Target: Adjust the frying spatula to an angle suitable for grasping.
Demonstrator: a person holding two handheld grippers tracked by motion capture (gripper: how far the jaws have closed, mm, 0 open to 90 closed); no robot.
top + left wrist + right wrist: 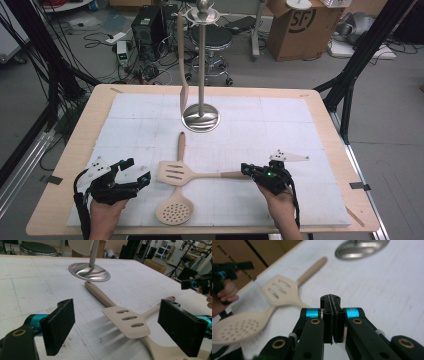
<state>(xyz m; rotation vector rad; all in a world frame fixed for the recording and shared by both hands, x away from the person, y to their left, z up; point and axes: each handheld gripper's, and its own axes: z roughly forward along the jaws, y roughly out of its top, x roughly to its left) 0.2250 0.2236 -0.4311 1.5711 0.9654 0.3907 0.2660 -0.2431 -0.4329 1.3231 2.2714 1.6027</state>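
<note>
A beige slotted spatula (172, 172) lies on the white mat, its handle pointing right. It lies across the handle of a beige perforated skimmer (174, 211), whose head is near the front edge. My left gripper (136, 171) is open just left of the spatula's head. In the left gripper view the spatula (127, 321) shows between the wide pads (60, 325), a little ahead of them. My right gripper (246, 170) is shut at the tip of the spatula's handle. Its jaws (332, 300) press together with nothing between them, and the spatula (280, 291) and skimmer (237, 327) lie beyond.
A steel utensil stand (200, 117) rises at the mat's middle back, with one beige utensil (182, 75) hanging from its top. The white mat (300, 130) covers a wooden table (80, 145). Behind it are a stool, boxes and cables on the floor.
</note>
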